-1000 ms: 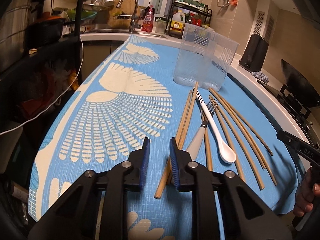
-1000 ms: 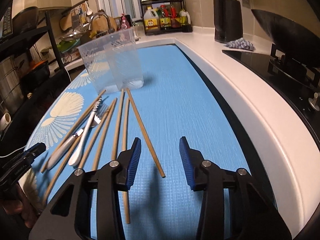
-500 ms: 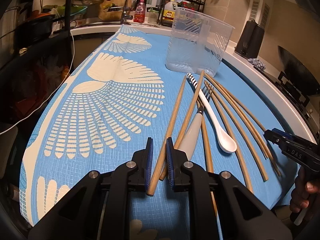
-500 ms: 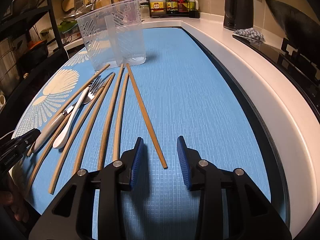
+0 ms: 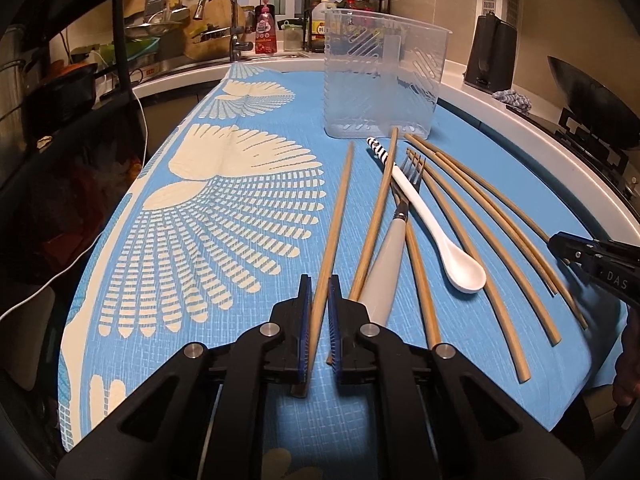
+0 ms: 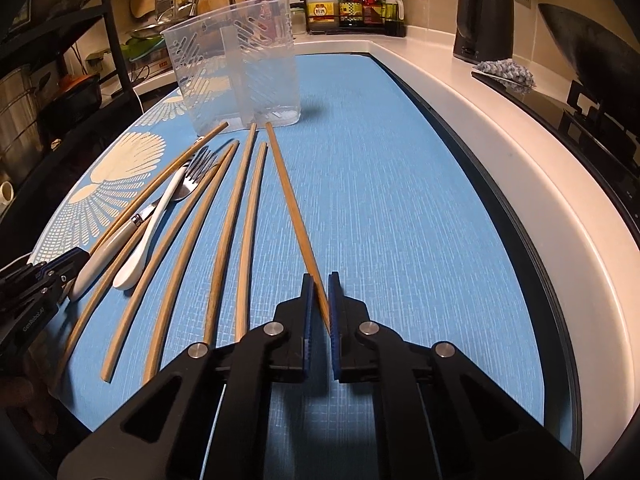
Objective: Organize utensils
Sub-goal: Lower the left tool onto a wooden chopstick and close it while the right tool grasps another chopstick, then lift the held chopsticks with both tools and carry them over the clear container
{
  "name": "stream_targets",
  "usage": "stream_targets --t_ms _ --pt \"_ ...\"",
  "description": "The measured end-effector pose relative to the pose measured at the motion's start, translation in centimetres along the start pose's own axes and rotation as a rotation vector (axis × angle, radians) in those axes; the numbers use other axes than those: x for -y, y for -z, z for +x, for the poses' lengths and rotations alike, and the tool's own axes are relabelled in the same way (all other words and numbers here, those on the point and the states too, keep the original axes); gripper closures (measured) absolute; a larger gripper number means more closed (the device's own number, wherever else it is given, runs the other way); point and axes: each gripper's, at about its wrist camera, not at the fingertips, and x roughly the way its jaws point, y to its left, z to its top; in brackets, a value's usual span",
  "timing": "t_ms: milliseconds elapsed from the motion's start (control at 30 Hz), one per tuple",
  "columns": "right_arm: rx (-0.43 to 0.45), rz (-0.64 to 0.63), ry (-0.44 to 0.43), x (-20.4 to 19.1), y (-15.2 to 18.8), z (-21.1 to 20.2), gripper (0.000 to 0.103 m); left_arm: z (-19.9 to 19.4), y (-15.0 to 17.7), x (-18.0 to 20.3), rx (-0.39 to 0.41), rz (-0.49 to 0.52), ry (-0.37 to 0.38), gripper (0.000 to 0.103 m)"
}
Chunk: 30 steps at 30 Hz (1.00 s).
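The left gripper [image 5: 319,300] has just closed on the near end of the leftmost chopstick [image 5: 338,216] – the right gripper [image 6: 318,300] has likewise just clamped the rightmost chopstick [image 6: 290,204]. Between them on the blue-matted worktop [image 6: 400,200] lie more chopsticks, a fork [image 5: 402,200] and a white spoon [image 5: 436,236]. The clear holder [image 5: 380,80] stands at the far end.

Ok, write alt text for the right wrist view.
The right gripper is shut on the near end of a bamboo chopstick lying on a blue mat. More chopsticks, a fork and a white spoon lie left, before a clear plastic holder.
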Motion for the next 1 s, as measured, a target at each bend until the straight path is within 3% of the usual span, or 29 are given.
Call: stream_targets --t_ms 333,1000 --pt "-0.008 0.058 0.074 0.9 0.4 -0.5 0.097 -0.6 0.5 -1.5 0.001 -0.039 -0.011 0.096" --pt "0.037 0.061 0.037 1.1 0.7 -0.3 0.097 -0.9 1.0 -1.1 0.037 -0.036 -0.034 0.096"
